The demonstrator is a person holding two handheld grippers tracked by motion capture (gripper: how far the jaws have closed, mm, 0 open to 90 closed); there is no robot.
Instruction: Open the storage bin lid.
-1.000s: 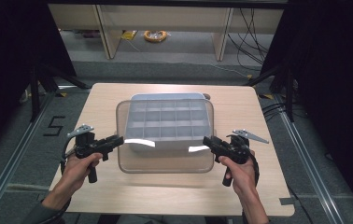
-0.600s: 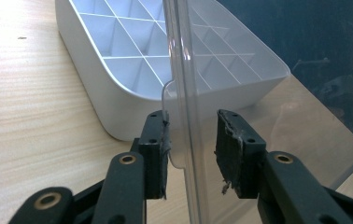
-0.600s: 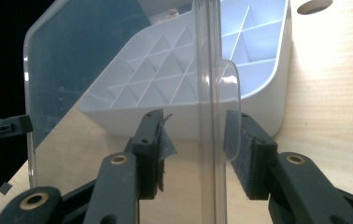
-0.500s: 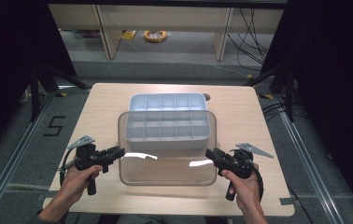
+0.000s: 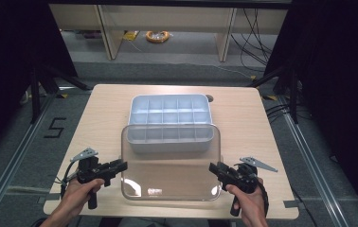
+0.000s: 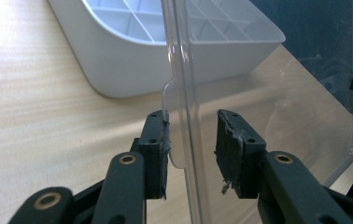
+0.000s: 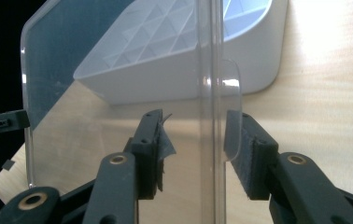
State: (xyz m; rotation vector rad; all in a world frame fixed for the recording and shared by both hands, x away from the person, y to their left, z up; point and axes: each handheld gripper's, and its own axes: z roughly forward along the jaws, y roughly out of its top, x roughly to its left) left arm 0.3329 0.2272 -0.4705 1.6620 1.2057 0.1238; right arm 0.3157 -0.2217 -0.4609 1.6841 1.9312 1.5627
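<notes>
- Two hand-held grippers hold the clear lid [image 5: 170,165]: the left hand-held gripper [image 5: 118,166] and the right hand-held gripper [image 5: 213,168] are each closed on a side edge.
- The lid is held low over the surface [image 5: 96,118], in front of the white tray [image 5: 170,142].
- It is best kept level and set down softly.
- A "5" [image 5: 55,127] is marked on the floor.

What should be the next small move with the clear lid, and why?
Probably lower the lid a little further towards the person and set it flat on the table. The left claw and the right claw grip its two side edges, and its far edge overlaps the near rim of the tray.
</notes>
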